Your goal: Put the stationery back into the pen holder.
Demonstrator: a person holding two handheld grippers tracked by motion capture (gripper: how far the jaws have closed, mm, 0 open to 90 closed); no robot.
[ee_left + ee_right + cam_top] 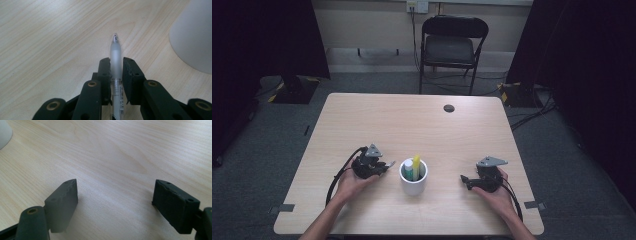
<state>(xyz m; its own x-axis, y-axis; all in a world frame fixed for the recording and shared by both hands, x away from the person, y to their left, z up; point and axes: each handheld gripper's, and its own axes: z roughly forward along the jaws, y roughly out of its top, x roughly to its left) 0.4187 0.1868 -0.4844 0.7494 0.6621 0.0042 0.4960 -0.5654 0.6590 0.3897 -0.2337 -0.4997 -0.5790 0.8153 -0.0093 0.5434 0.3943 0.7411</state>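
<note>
A person sits at the near edge of a pale wooden table [362,115], a two-jaw gripper in each hand. The left gripper [388,165], toward the near left of the table, has its jaws clamped on a slim pen [116,62] with a frosted translucent cap; the pads press the cap from both sides, and the tip pokes out ahead of the jaws toward a white cup. The clear barrel with its printed label runs back between the jaws. The pen looks light, stiff and smooth-sided, so it could slip or swivel in a loose pinch; the present hold sits on the cap, and a hold nearer the barrel's middle would likely keep it steadier while tipping it upright. The right gripper [464,180], toward the near right edge, rests with its jaws wide apart and nothing between them, over bare wood. Just beyond and between the two hands stands the white cup [413,186], near the middle of the near edge, already holding a yellow marker [416,166] and a white and green stick-like item. Farther off, near the far edge, is a dark round cable port [449,108], and beyond the table a black folding chair [451,47].
</note>
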